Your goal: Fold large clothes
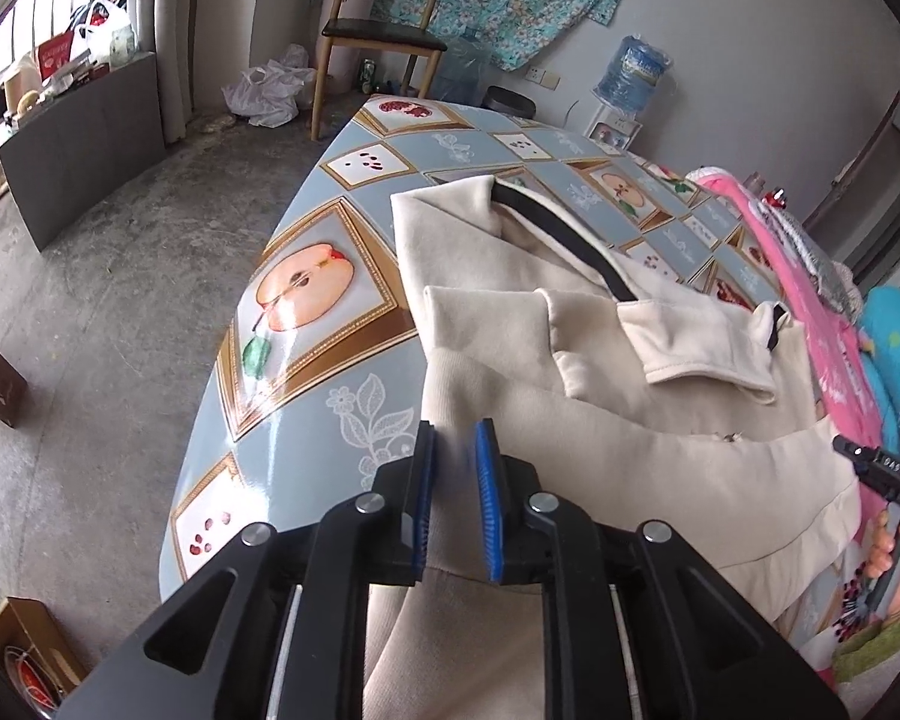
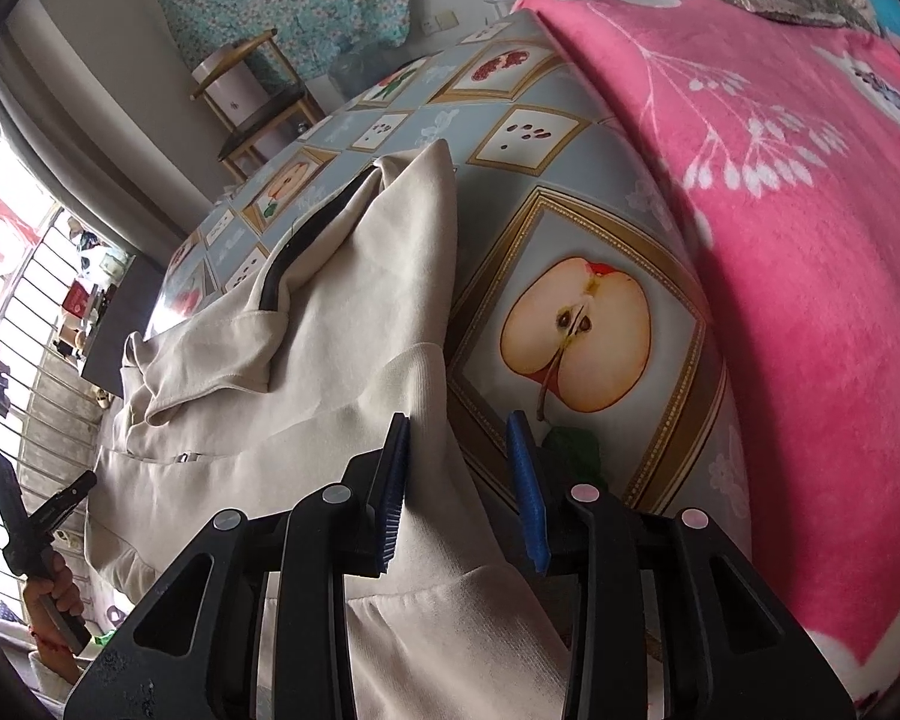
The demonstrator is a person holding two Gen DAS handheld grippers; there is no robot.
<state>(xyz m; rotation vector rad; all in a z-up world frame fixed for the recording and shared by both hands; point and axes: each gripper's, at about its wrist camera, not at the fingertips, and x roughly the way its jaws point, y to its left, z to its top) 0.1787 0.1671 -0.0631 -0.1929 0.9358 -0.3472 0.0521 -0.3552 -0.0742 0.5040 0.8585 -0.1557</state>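
In the left wrist view, the left hand-held gripper (image 1: 455,450) pointed down over the near hem of a large cream-coloured fleece jacket with a black-trimmed hood (image 1: 570,324). Its blue pads (image 1: 485,480) stood a narrow gap apart, with the ribbed hem cloth running between them; whether the pads actually pressed the cloth could not be told, though the gap looked too wide for a firm pinch. The jacket lay spread on the surface covered by a glossy blue-grey oilcloth printed with framed apples and pomegranates (image 1: 306,312), its long axis running away from the gripper toward the hood at the far end. At the right edge the other hand (image 1: 897,546) showed, gripping a black handle.

In the right wrist view, the right hand-held gripper (image 2: 459,450) stood at the jacket's opposite near corner, jaws clearly apart. The jacket's side edge passed beside the left pad, and bare oilcloth showed through the rest of the gap, so nothing was held. A pink floral fleece blanket (image 2: 780,240) lay well to the right of the jacket.

Both grippers sat at the hem end, one per corner, equally near. Judging from this, the coming fold would probably carry the hem along the jacket's long axis toward the hood.
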